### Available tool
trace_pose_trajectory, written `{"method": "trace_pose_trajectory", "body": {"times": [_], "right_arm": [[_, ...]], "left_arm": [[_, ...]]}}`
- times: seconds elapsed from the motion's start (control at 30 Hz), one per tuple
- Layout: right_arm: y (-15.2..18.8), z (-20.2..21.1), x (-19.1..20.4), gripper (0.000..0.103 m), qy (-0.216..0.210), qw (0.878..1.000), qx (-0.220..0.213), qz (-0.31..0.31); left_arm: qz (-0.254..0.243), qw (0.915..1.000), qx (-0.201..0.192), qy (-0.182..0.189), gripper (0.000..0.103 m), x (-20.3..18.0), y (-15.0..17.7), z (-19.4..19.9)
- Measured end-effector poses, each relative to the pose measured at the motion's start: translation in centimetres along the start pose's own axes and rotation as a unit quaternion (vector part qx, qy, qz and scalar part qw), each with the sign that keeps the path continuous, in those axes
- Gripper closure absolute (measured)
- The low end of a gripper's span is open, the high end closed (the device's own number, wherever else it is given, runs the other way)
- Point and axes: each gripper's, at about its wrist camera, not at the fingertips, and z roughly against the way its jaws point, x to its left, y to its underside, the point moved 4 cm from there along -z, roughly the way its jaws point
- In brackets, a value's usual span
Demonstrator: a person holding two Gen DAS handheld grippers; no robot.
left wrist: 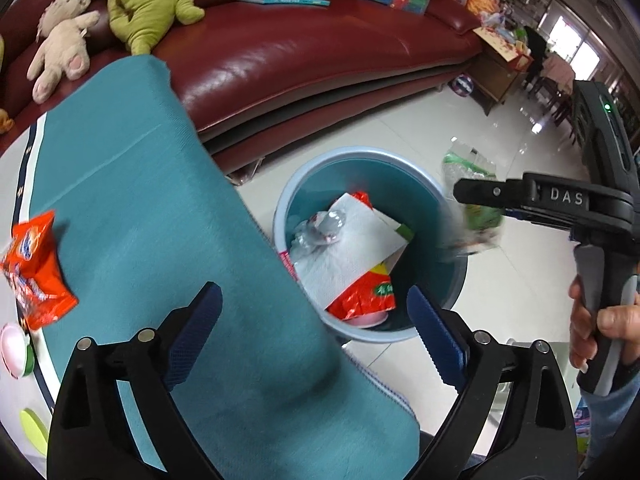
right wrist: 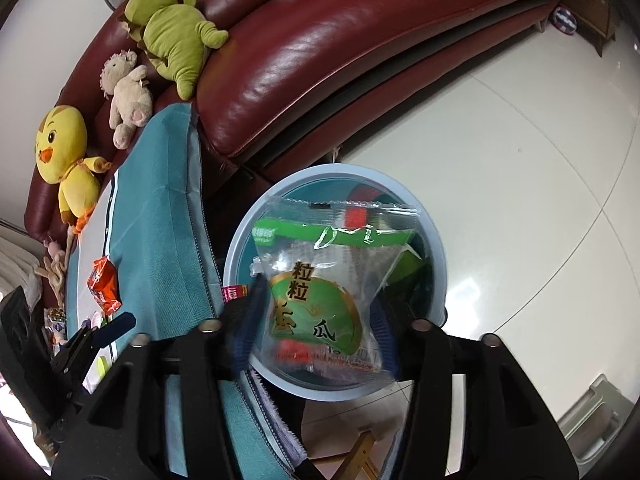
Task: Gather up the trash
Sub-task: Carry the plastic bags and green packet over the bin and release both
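Observation:
My right gripper [right wrist: 316,320] hangs over the light-blue bin [right wrist: 240,240]. A clear wrapper with a green label [right wrist: 320,280] sits loose between its parted fingers, its lower edge blurred. In the left wrist view the same wrapper [left wrist: 480,218] is a blur beside the right gripper [left wrist: 464,196], just past the bin [left wrist: 282,204]. Inside the bin lie a white paper towel [left wrist: 352,248], a red packet [left wrist: 364,296] and crumpled clear plastic [left wrist: 320,228]. My left gripper [left wrist: 316,336] is open and empty over the table's edge. An orange snack packet [left wrist: 36,268] lies on the teal tablecloth [left wrist: 140,200].
A maroon leather sofa [left wrist: 300,52] runs behind the table and the bin, with plush toys [right wrist: 176,36] and a book on it. White tiled floor [right wrist: 520,200] spreads to the right. A hand [left wrist: 596,328] grips the right gripper's handle. A pink-and-white lid [left wrist: 14,348] lies on the table's near left.

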Motion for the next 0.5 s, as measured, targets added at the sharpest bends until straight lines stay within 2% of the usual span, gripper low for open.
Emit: {"method": "trace_pose_trajectory", "body": {"times": [0.03,0.5], "right_arm": [[0.0,-0.1,0.3,0.032,0.002,1.0,0.0,0.001],[1.3,-0.2,2.2,0.025,0.037,0.999,0.018,0.004]], "left_arm": [[0.004,1.0,0.001,0.0,0.009,0.2,0.1,0.1],[0.054,0.9985,-0.001,0.008,0.009,3.8,2.1,1.4]]}}
